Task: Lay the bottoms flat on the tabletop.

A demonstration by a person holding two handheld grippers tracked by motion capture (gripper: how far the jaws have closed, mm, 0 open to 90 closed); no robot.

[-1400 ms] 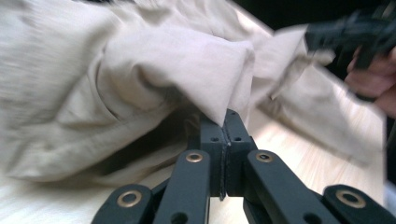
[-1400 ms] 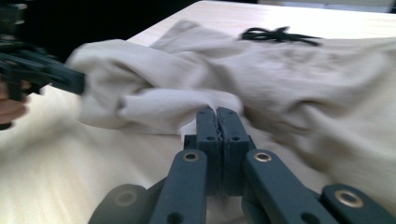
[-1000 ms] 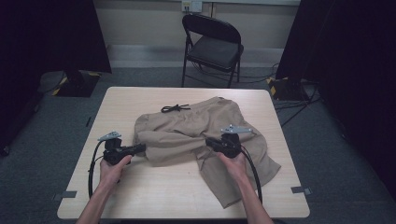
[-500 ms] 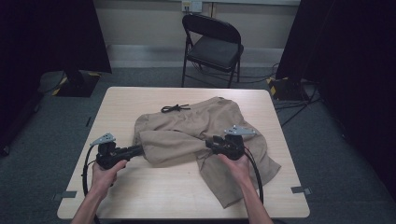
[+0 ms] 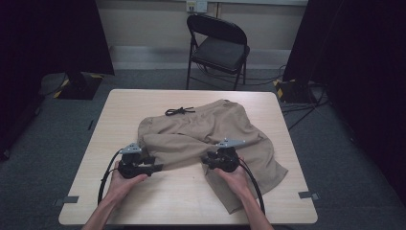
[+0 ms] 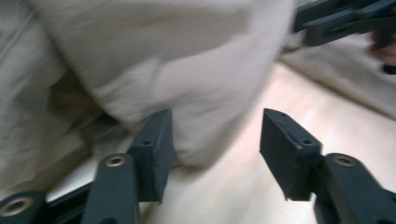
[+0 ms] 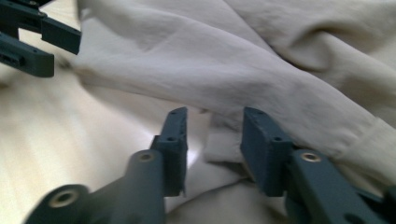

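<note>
Tan shorts [image 5: 210, 132] lie crumpled mid-bench, spread toward the right edge; one leg runs down toward the near-right corner. Black drawstring [image 5: 179, 111] sits at the far side of the cloth on the bench [image 5: 143, 103].

Left gripper [image 5: 155, 167] is at the near-left edge of the folded cloth. Its fingers [image 6: 156, 149] have just been opening and now stand well apart; a fold's rounded edge sits between them against the left finger, not pinched.

Right gripper [image 5: 207, 160] is at the near edge of the fold, where the leg branches off. Its fingers [image 7: 175, 140] have just opened to a moderate gap, with a small cloth edge lying in the gap. I can't tell whether the pads touch it; they look loose.

Open room: bare bench along the whole left side and the near strip between the hands. The far edge is free. A folding chair [image 5: 218, 48] stands beyond the bench, well apart.
</note>
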